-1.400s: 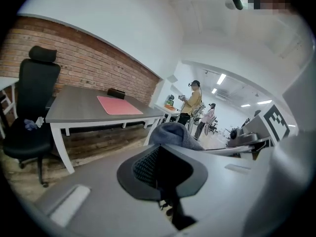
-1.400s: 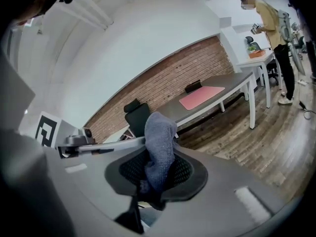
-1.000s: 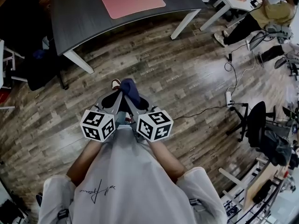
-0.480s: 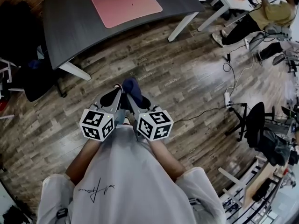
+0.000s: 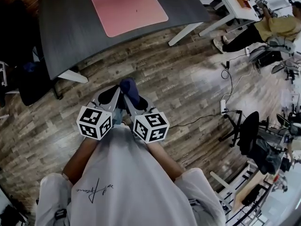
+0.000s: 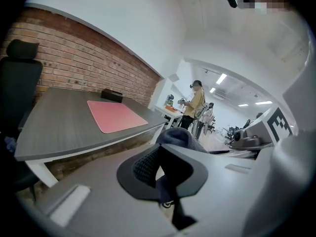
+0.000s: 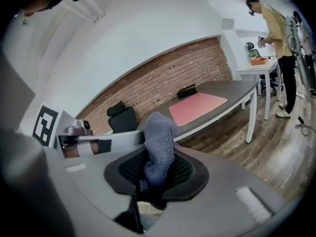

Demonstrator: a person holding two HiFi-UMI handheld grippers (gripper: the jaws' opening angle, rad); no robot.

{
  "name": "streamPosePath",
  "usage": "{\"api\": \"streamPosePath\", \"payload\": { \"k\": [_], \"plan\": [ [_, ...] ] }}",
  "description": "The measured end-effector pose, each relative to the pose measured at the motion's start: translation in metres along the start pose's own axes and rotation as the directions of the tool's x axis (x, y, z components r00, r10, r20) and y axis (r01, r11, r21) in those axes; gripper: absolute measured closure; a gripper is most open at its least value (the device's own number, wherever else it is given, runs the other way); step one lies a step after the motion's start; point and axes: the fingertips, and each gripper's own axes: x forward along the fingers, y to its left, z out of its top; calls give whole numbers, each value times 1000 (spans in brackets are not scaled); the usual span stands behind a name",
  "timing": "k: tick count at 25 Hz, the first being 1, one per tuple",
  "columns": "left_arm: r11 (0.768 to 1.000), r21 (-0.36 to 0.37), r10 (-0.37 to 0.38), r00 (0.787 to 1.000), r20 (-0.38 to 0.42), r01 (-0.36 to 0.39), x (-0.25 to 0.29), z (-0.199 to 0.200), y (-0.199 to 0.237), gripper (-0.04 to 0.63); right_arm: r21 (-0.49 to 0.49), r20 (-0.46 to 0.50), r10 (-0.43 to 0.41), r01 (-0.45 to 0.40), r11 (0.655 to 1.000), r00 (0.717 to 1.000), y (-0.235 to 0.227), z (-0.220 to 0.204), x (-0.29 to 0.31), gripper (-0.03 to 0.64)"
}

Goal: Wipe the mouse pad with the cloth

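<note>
The pink mouse pad (image 5: 128,8) lies on the dark grey table (image 5: 70,36) ahead of me, beyond a strip of wooden floor. I hold both grippers close to my body, side by side. My right gripper (image 5: 132,97) is shut on a blue-grey cloth (image 5: 129,88), which sticks up from between its black pads (image 7: 180,172). The cloth (image 7: 159,144) shows well in the right gripper view, with the mouse pad (image 7: 197,107) far behind. My left gripper (image 5: 109,96) looks shut with nothing in it; in its view the pad (image 6: 114,116) lies far off and the cloth (image 6: 180,138) shows beside it.
A person (image 5: 265,27) sits at a white desk (image 5: 235,1) at the far right. Cables and a power strip (image 5: 223,106) lie on the floor. A black office chair (image 5: 251,128) stands at the right, another chair (image 5: 26,81) left of the table.
The table and mouse pad have come a little nearer and lower in the head view. Both grippers stay together in front of me, the cloth still held.
</note>
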Motion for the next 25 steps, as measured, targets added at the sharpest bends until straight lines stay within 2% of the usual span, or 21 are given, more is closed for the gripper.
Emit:
{"api": "streamPosePath", "payload": {
  "k": [11,19,25],
  "plan": [
    [1000,-23,-12,999,33,13,42,56,65,578,-39,-24,8,-9,999,1000,-8,51,73,520],
    [999,-12,-34,998,44,34,72,92,97,578,-42,34,-15,16,999,999,-22,95,106,520],
    [998,3,-56,998,36,56,88,105,105,578,-30,54,-35,37,999,998,-33,111,117,520]
  ]
}}
